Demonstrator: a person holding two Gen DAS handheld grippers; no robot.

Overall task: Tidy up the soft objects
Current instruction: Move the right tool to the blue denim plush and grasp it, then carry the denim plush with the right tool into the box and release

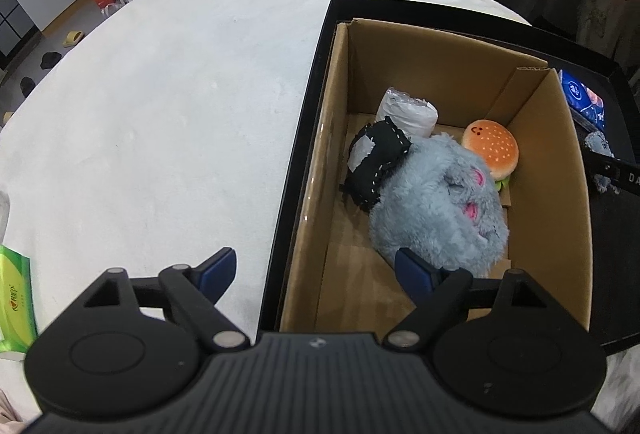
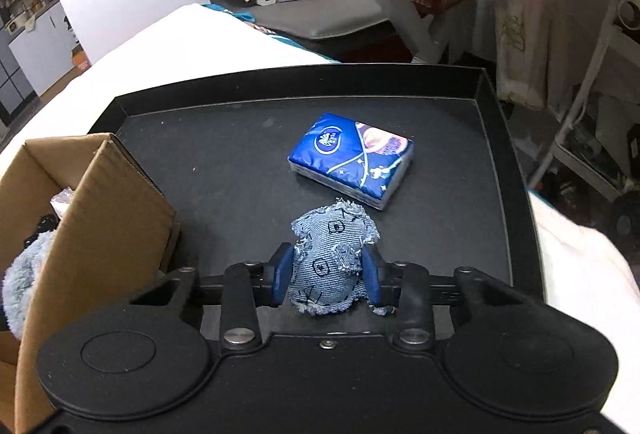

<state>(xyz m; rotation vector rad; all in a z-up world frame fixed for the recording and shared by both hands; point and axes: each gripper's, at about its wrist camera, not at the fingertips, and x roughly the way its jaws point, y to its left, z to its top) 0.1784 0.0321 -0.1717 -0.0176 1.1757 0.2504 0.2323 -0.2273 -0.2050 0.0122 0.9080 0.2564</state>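
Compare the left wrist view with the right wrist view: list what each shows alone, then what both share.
Left wrist only: the open left gripper, burger plush, white roll, black fabric piece and green pack.

Right wrist only: the right gripper, its jaws shut on the denim pouch.

Both: the cardboard box, grey plush, blue tissue pack and black tray.
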